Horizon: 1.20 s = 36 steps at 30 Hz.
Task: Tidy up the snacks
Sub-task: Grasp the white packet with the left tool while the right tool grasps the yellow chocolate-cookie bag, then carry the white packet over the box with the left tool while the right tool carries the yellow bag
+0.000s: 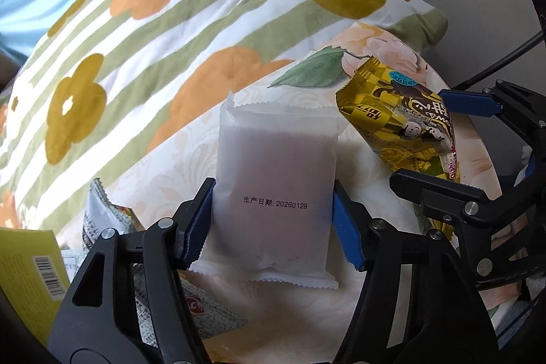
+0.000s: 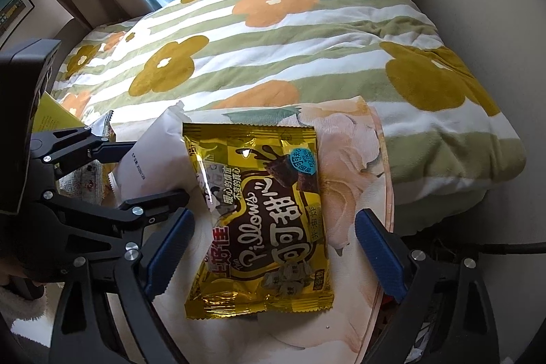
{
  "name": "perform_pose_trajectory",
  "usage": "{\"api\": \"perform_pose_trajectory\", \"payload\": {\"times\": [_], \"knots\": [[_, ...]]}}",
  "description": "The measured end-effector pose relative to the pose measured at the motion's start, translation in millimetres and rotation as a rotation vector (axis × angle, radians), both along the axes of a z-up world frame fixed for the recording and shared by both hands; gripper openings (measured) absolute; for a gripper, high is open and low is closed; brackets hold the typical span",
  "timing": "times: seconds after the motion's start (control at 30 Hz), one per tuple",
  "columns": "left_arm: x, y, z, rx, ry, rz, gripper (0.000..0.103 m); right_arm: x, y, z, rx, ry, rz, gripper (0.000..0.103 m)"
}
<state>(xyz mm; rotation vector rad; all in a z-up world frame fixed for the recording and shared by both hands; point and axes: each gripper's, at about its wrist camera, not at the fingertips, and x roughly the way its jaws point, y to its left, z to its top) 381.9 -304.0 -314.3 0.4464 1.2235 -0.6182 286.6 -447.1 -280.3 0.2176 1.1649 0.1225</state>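
Two grippers worked over a cream floral cloth (image 2: 355, 166) spread on a bed. The left gripper (image 1: 273, 220) pinched a white frosted packet (image 1: 274, 190) by its side edges, both blue pads (image 1: 346, 234) pressed against the wrapper, the packet lying flat on the cloth with a printed date facing up. The right gripper (image 2: 273, 248) stood spread wide around a gold cocoa snack packet (image 2: 259, 220), its blue fingers (image 2: 380, 255) on either side and apart from the wrapper, which rested on the cloth. The gold packet's upper left corner overlapped the white one. Left of the white packet lay a grey-patterned sachet (image 1: 102, 214) and a yellow box (image 1: 27, 282) with a barcode. Behind the cloth a green-striped flowered blanket (image 2: 307, 50) was bunched up against the wall.
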Motion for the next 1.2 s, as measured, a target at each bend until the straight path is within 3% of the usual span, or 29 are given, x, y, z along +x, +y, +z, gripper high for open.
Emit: {"api": "perform_pose_trajectory", "payload": {"times": [0.1, 0.33, 0.53, 0.67, 0.9, 1.2], "knots": [[-0.5, 2.2, 0.7, -0.013, 0.013, 0.018, 0.061, 2.1, 1.2, -4.7, 0.008, 0.025, 0.018, 0.076], [-4.1, 1.7, 1.0, -0.001, -0.001, 0.032, 0.060, 2.4, 5.2, -6.1, -0.014, 0.025, 0.046, 0.063], [-7.7, 2.7, 4.1, 0.002, -0.005, 0.045, 0.060, 2.4, 4.5, -4.4, -0.031, 0.036, 0.047, 0.052], [-12.9, 3.4, 14.4, -0.012, -0.015, 0.056, 0.060, -2.4, -2.4, 2.0, -0.014, 0.034, 0.008, 0.052], [-26.0, 4.6, 55.0, -0.071, -0.065, 0.083, 0.060, -14.3, -5.8, 39.6, -0.021, -0.018, -0.007, 0.052], [-50.2, 43.3, 141.6, -0.236, -0.138, 0.225, 0.060, -28.0, -2.0, 129.3, -0.043, -0.145, 0.010, 0.052]]}}
